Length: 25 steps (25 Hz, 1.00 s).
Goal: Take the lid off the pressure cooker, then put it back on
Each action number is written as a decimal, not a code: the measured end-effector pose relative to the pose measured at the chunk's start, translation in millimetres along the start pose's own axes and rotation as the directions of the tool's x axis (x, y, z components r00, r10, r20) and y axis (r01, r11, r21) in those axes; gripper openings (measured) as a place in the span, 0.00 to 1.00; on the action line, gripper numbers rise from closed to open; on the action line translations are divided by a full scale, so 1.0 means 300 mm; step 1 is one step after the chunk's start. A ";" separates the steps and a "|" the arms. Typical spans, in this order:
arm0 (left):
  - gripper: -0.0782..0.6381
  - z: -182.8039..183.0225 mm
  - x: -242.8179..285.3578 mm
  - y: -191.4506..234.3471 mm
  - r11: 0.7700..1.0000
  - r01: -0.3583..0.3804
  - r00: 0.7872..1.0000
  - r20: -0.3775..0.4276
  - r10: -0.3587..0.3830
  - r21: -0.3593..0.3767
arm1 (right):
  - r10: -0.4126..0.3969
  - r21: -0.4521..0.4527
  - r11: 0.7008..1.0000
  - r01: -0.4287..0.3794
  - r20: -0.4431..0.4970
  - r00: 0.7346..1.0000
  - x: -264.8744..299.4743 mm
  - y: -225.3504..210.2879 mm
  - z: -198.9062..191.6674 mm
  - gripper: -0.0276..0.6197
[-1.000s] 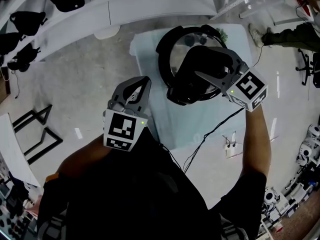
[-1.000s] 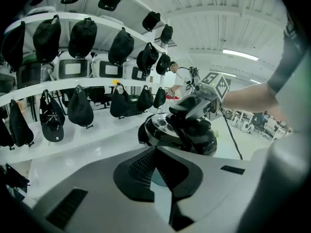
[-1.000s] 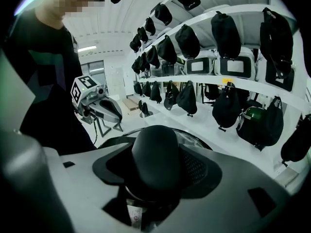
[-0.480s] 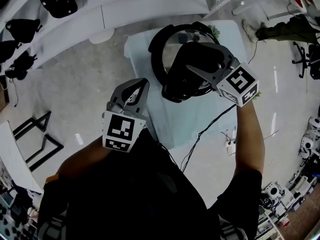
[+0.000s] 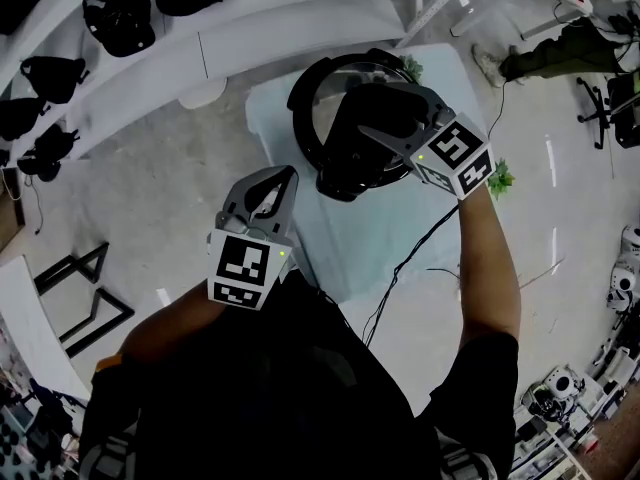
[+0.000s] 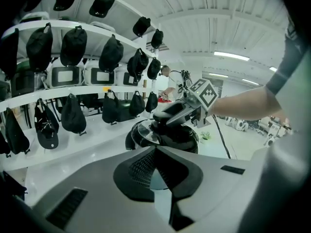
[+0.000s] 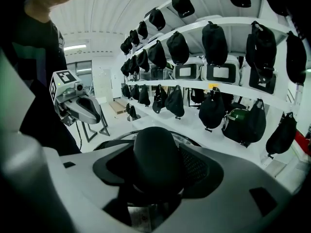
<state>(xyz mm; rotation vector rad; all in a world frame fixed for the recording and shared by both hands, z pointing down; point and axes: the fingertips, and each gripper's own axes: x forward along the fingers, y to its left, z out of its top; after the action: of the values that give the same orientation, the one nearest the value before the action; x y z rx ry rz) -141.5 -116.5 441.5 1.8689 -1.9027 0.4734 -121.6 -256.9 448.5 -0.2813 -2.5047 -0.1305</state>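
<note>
1. Right gripper (image 5: pixel 368 116): jaws are part-open and clamped on the black knob (image 7: pixel 156 161) of the lid (image 5: pixel 308 108). The knob fills the gap between the pads in the right gripper view.
2. The lid is a glass disc with a black rim. In the left gripper view it's tilted (image 6: pixel 140 134) and hangs off the knob. In the head view it's offset from the pot toward the table's far-left corner.
3. Can't tell whether the lid rim touches the pot anywhere.
4. The pressure cooker (image 5: pixel 352 180) has a black body and stands on the far half of the table (image 5: pixel 345 253), near the far edge and about midway between the left and right edges. It's directly under the right gripper.
5. Left gripper (image 5: pixel 282 178): jaws are fully together with nothing between them. The tips meet in its own view (image 6: pixel 155 152).
6. It hovers at the table's left edge, apart from the cooker and lid, with its tips pointing toward them.
7. A black cable (image 5: pixel 420 253) runs off the table's near-right side.
8. White shelves with black caps (image 6: pixel 73 45) stand beyond the far edge.
</note>
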 end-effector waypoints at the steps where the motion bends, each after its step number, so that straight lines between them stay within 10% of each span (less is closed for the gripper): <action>1: 0.12 0.007 -0.009 -0.002 1.000 -0.004 1.000 0.006 0.004 0.003 | -0.016 0.004 1.000 0.016 0.002 1.000 -0.014 -0.002 0.003 0.50; 10: 0.12 0.028 -0.097 -0.081 1.000 0.000 0.999 0.044 0.001 -0.014 | -0.292 0.151 0.951 0.271 0.136 0.947 -0.258 0.046 0.083 0.49; 17: 0.12 0.051 -0.143 -0.184 1.000 0.025 0.996 0.086 -0.024 -0.010 | -0.516 0.299 0.832 0.467 0.112 0.849 -0.412 0.260 0.014 0.21; 25: 0.12 0.040 -0.205 -0.356 0.998 0.051 0.992 0.114 -0.056 0.043 | -0.635 0.504 0.678 0.535 0.034 0.772 -0.529 0.525 -0.094 0.13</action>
<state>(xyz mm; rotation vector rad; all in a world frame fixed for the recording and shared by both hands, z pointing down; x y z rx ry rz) -35.6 -74.1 393.0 2.0072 -1.9238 0.3967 56.4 -135.3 382.9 0.7745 -2.6381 0.2695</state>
